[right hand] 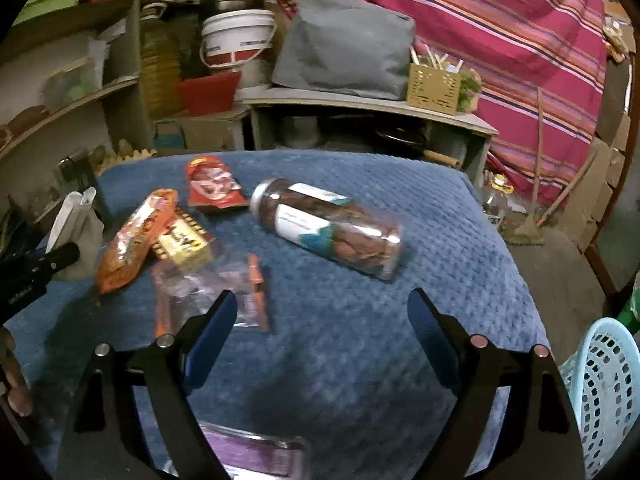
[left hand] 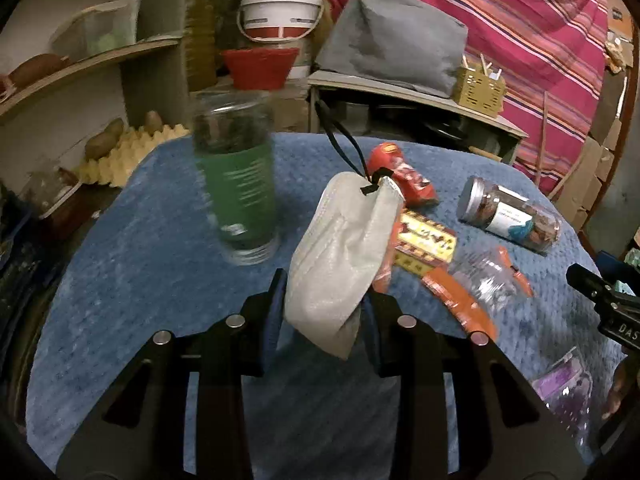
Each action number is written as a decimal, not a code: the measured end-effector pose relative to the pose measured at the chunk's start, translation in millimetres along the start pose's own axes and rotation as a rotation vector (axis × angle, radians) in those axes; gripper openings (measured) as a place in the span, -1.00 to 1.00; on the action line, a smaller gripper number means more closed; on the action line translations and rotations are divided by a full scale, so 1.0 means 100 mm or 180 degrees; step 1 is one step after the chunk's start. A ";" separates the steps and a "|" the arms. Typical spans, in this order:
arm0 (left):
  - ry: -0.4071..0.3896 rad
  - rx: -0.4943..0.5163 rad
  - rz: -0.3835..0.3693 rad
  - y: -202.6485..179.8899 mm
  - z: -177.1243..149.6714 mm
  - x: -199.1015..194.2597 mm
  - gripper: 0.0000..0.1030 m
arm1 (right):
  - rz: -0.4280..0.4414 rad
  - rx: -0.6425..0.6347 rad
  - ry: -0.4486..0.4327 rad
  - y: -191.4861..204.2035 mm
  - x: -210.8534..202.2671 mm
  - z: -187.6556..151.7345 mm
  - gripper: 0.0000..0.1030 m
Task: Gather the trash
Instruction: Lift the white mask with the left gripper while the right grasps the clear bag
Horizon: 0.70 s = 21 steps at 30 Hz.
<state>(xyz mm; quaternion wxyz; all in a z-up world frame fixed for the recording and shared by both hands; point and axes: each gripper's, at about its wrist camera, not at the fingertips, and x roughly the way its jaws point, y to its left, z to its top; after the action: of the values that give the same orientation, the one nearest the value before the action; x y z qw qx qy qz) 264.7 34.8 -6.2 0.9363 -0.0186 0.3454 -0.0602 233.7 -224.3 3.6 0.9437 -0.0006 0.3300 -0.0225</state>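
Note:
A pale grey face mask [left hand: 340, 264] with a black ear loop stands pinched between the pads of my left gripper [left hand: 326, 304], just above the blue cloth [left hand: 160, 280]. The right wrist view shows the same mask [right hand: 76, 224] at its far left, in front of the left gripper's black body. My right gripper [right hand: 322, 300] is open over the blue cloth [right hand: 360, 360] with nothing between its fingers. Its left fingertip [right hand: 224, 304] overlaps a clear wrapper with orange ends [right hand: 224, 284]. Nearby lie an orange snack packet [right hand: 136, 236], a yellow packet [right hand: 182, 240] and a red wrapper [right hand: 214, 188].
A clear jar with a silver lid [right hand: 328, 228] lies on its side mid-table. A green-labelled jar [left hand: 236, 184] stands upright at the left. A purple packet [right hand: 256, 456] lies at the near edge. A light blue basket [right hand: 600, 392] stands off the table's right side. Shelves and a bucket crowd the back.

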 end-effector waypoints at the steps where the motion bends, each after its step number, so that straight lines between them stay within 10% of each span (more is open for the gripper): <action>1: 0.0006 -0.0008 0.0023 0.05 -0.02 -0.03 -0.35 | 0.0015 -0.0022 0.0004 0.05 -0.01 0.00 0.66; 21: 0.0027 -0.0268 0.0237 0.85 -0.25 -0.23 -0.35 | 0.0057 -0.0253 0.0385 0.94 0.33 -0.04 0.66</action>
<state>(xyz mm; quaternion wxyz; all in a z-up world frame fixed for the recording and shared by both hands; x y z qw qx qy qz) 240.0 121.9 -16.8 0.9348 -0.0448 0.3521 -0.0109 260.8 -131.9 -21.9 0.9215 -0.0337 0.3870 -0.0010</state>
